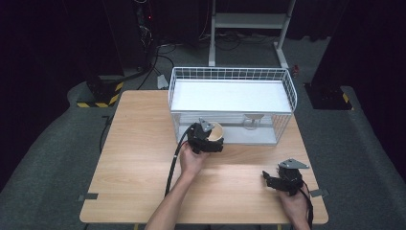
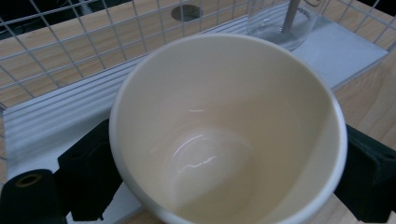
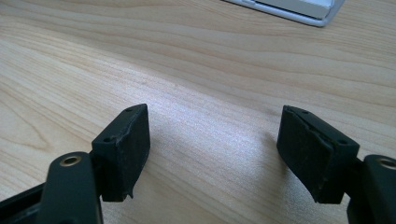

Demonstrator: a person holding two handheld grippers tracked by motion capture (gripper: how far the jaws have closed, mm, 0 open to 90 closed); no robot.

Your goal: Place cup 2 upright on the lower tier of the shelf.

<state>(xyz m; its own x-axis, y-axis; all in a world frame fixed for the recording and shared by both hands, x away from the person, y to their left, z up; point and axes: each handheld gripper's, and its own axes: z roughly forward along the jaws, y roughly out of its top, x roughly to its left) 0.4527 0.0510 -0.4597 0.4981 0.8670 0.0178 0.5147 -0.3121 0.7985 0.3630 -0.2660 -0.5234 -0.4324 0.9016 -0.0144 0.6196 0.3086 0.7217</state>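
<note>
The work in hand looks like moving a cream cup (image 2: 224,135) in or out of the white wire rack (image 1: 287,84) at the far side of the wooden table (image 1: 139,158); which way it is going cannot be told from this moment alone. What is done: the cup is firmly taken, with the left gripper (image 1: 207,140) clamped on it, one black jaw on each side of its wall. What is left, by my judgement, is to carry it to its resting place and let go. The cup sits just at the near left edge of the rack, at the open front of the lower shelf, beside the white base tray (image 2: 56,121). It is a plain, glossy cup, pale cream inside, empty, with a smooth rounded rim and soft reflections at its bottom; it appears tilted toward the camera of the left gripper view. Farther in on the lower shelf stands a clear stemmed glass (image 1: 252,121). The right gripper (image 1: 276,180) rests near the right near corner of the table, jaws parted about halfway and holding nothing, only bare wood between them.
</note>
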